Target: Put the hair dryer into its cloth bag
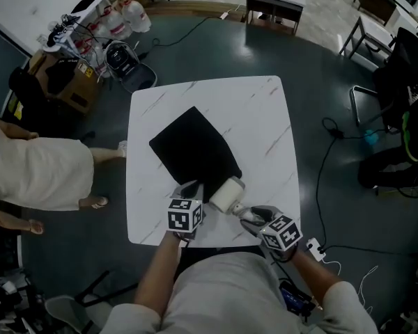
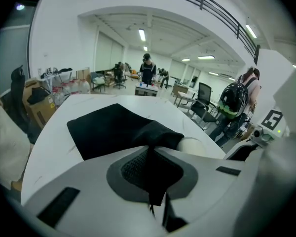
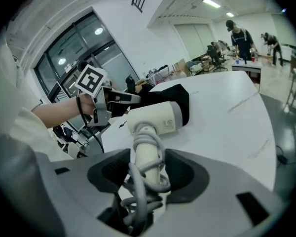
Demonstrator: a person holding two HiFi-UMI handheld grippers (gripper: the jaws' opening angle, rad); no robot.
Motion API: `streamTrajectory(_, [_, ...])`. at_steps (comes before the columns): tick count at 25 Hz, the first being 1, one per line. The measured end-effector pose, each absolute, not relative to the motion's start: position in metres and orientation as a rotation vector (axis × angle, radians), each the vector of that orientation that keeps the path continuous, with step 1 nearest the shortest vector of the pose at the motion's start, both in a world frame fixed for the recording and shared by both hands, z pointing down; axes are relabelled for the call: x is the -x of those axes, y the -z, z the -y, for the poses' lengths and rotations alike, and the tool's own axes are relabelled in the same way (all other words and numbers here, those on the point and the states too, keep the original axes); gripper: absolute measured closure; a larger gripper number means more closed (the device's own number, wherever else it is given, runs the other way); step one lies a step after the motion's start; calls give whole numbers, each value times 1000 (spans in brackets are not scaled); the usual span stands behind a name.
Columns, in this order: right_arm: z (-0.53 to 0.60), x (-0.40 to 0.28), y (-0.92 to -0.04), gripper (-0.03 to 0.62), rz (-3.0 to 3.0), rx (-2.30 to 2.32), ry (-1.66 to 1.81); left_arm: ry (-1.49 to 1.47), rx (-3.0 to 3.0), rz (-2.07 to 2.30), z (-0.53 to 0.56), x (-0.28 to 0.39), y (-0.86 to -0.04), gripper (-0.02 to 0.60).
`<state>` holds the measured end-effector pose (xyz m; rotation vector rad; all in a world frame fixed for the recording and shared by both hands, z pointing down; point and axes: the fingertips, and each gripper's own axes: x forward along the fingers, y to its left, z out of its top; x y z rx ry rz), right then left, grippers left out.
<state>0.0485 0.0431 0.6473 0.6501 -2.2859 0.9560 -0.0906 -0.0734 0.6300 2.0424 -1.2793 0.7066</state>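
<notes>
At the near edge of the white table [image 1: 265, 117], the cream hair dryer [image 1: 226, 195] lies with its barrel's far end inside the mouth of the black cloth bag [image 1: 195, 148]; the right gripper [image 1: 245, 213] clamps its cord-wrapped handle; the left gripper [image 1: 194, 190], jaws nearly together, pinches the bag's mouth edge.

The small print on the hair dryer [image 3: 158, 120] is unreadable.
</notes>
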Motion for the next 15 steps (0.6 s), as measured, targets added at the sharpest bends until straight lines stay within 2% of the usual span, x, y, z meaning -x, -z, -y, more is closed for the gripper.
streamTrajectory(15, [-2, -20, -659, 361, 2274, -709, -908, -794, -2113, 1263, 55, 87, -625, 568])
